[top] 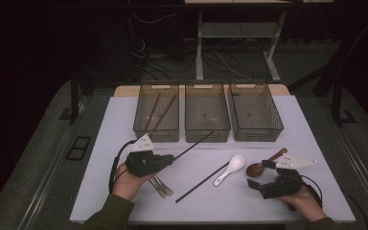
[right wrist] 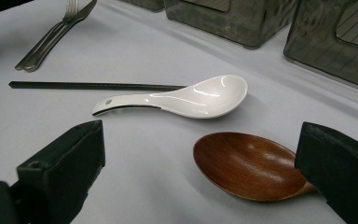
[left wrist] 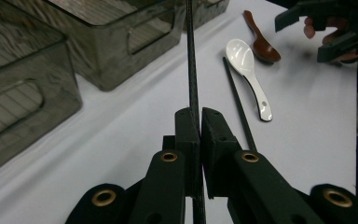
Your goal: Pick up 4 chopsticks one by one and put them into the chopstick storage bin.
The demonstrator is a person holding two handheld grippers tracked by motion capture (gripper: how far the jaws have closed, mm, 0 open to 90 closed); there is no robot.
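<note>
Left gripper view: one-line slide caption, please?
Left gripper shut on a black chopstick, its twin lying beside the white spoon.

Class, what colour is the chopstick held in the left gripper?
Black chopstick, clearest in the left gripper view.

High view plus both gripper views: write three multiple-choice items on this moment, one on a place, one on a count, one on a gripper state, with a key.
1. Where do the brown chopsticks lie?
A. left bin
B. middle bin
C. on the table

2. How many bins stand at the table's far side?
A. two
B. three
C. four

3. The left gripper is:
A. open over the forks
B. shut on the black chopstick
C. shut on a spoon

Key: A, they rest inside the left bin; B, three stand in a row; B, its jaws clamp the black chopstick.
</note>
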